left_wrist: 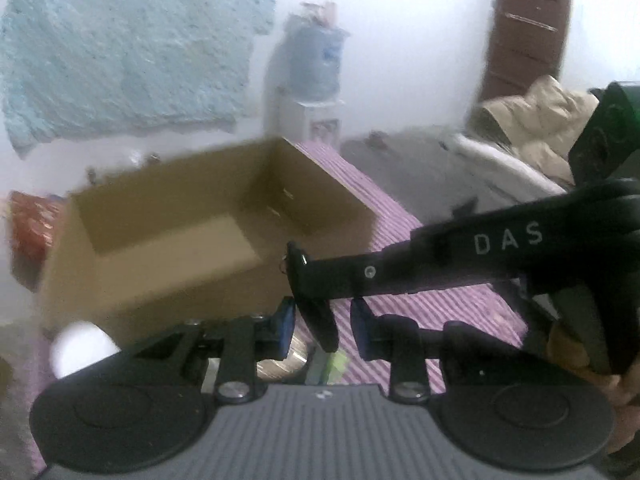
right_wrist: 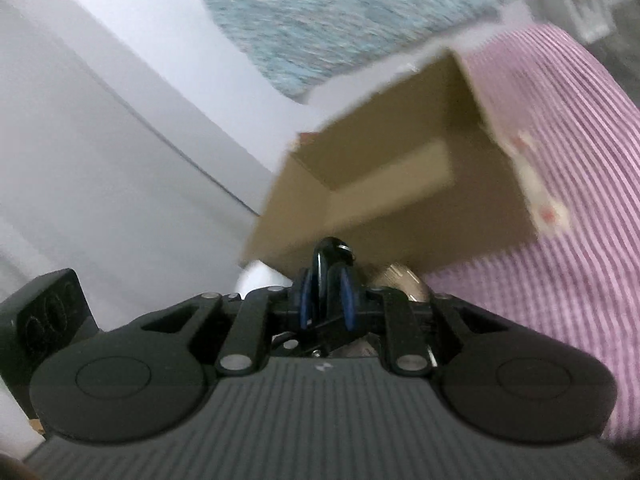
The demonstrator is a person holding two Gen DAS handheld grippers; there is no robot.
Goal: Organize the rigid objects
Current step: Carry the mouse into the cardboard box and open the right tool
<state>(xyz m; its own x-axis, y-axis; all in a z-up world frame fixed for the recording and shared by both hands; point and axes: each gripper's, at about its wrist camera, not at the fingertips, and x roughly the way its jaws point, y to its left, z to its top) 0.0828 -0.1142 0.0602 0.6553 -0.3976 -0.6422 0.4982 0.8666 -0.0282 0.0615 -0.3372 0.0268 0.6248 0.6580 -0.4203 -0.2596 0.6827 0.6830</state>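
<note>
An open, empty-looking cardboard box (left_wrist: 192,232) stands on a pink striped cloth (left_wrist: 400,248); it also shows in the right wrist view (right_wrist: 400,200). My right gripper (right_wrist: 326,300) is shut on a small black object (right_wrist: 326,256), held just in front of the box's near wall. In the left wrist view the right gripper (left_wrist: 304,272) reaches in from the right, with the dark object (left_wrist: 320,320) hanging between my left gripper's blue pads (left_wrist: 362,320). My left gripper (left_wrist: 324,324) is open. A white round object (left_wrist: 82,346) and a shiny round object (left_wrist: 288,360) lie near the box's front.
A water dispenser (left_wrist: 316,80) stands against the far wall beside a light blue hanging cloth (left_wrist: 132,40). A brown door (left_wrist: 524,28) and beige bedding (left_wrist: 536,128) are at the right. A red item (left_wrist: 28,224) lies left of the box.
</note>
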